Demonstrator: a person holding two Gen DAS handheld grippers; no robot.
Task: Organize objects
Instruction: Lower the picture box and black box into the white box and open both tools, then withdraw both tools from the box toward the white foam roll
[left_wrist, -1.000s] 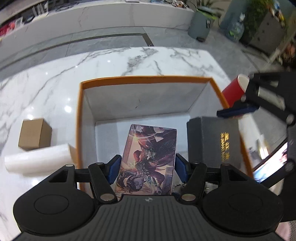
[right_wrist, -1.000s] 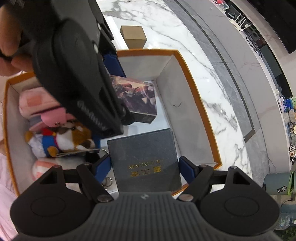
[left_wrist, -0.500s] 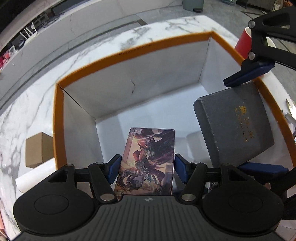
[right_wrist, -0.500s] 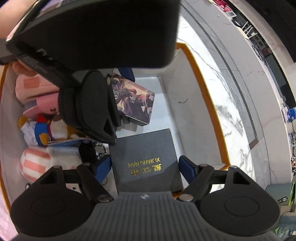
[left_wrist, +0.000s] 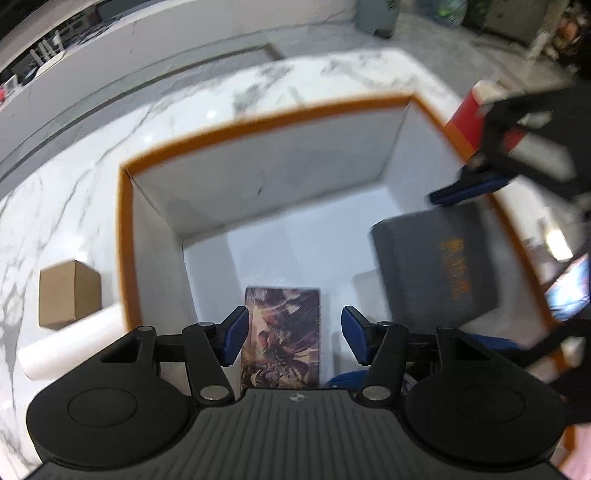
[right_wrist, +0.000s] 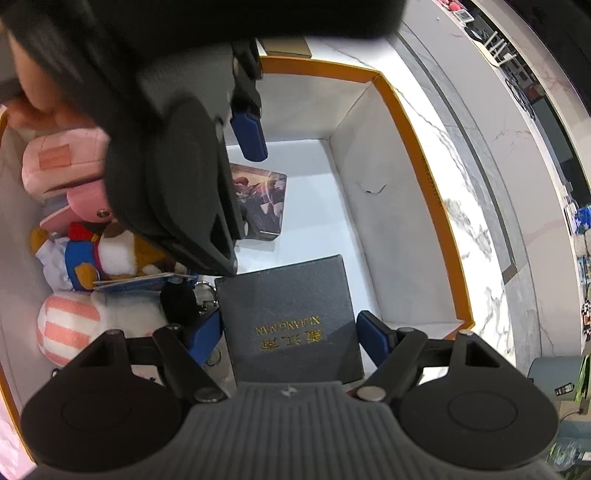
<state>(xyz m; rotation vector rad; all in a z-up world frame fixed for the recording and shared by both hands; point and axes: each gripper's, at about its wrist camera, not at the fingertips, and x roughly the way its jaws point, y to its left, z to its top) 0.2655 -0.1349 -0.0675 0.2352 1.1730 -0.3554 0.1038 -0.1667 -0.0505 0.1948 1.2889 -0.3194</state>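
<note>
An orange-rimmed white box (left_wrist: 125, 206) stands on the marble table. My left gripper (left_wrist: 293, 334) is open above the box; the illustrated card box (left_wrist: 281, 334) lies on the box floor below it, apart from both fingers. It also shows in the right wrist view (right_wrist: 264, 201). My right gripper (right_wrist: 290, 338) is shut on a dark grey box with gold lettering (right_wrist: 291, 317), held inside the orange-rimmed box (right_wrist: 417, 155). The grey box also shows in the left wrist view (left_wrist: 436, 266).
Plush toys (right_wrist: 88, 254) and a pink striped plush (right_wrist: 66, 328) fill the box's left side, with a keyring (right_wrist: 205, 295). Outside lie a small cardboard box (left_wrist: 68, 293), a white roll (left_wrist: 70, 347) and a red cup (left_wrist: 467, 114).
My left gripper has opened and let go of the illustrated card box, which now lies on the box floor, and has risen. My right gripper still holds the grey box.
</note>
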